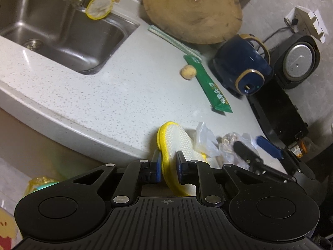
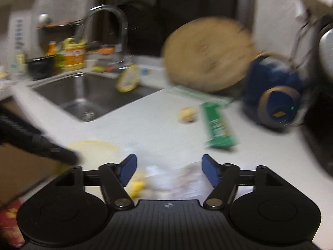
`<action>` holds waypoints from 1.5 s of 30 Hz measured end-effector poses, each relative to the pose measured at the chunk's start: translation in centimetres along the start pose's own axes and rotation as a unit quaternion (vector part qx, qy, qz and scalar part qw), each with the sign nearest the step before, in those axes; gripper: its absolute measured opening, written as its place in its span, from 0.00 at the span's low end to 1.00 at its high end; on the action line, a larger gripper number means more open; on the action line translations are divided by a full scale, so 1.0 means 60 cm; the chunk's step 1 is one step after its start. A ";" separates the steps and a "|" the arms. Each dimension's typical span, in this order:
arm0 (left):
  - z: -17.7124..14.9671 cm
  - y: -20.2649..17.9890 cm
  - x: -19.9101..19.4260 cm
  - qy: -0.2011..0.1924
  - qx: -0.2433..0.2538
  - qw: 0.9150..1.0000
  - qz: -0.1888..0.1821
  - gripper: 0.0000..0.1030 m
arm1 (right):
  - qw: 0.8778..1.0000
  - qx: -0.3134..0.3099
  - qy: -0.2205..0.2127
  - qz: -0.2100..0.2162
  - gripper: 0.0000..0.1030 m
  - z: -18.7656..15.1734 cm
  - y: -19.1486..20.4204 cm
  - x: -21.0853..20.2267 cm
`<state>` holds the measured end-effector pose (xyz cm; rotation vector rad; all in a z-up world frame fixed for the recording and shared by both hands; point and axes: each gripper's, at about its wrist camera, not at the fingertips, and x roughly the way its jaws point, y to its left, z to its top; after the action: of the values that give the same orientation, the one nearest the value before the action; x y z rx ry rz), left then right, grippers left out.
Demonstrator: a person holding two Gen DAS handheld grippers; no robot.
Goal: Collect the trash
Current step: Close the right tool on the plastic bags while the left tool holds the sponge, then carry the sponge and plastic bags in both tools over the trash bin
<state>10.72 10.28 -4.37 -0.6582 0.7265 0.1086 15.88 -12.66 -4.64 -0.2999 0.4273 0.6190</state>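
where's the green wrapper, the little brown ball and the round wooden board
green wrapper (image 1: 210, 85): left wrist view, middle of its printed face
brown ball (image 1: 188, 72): left wrist view, centre of its rough surface
wooden board (image 1: 192, 10): left wrist view, middle of its flat round face

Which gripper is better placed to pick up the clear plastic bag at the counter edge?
The right gripper: its jaws stand open with the clear plastic bag just below them. The left gripper is shut on the yellow-rimmed cloth.
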 end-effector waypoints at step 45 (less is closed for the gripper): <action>-0.112 0.294 -0.242 -0.071 -0.146 0.986 0.034 0.16 | 0.984 -0.009 0.038 0.176 0.07 0.099 0.244 -0.041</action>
<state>-9.62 22.19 -7.91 -0.8953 0.6001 0.3254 6.84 -0.13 -0.41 -0.2674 0.5544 0.9606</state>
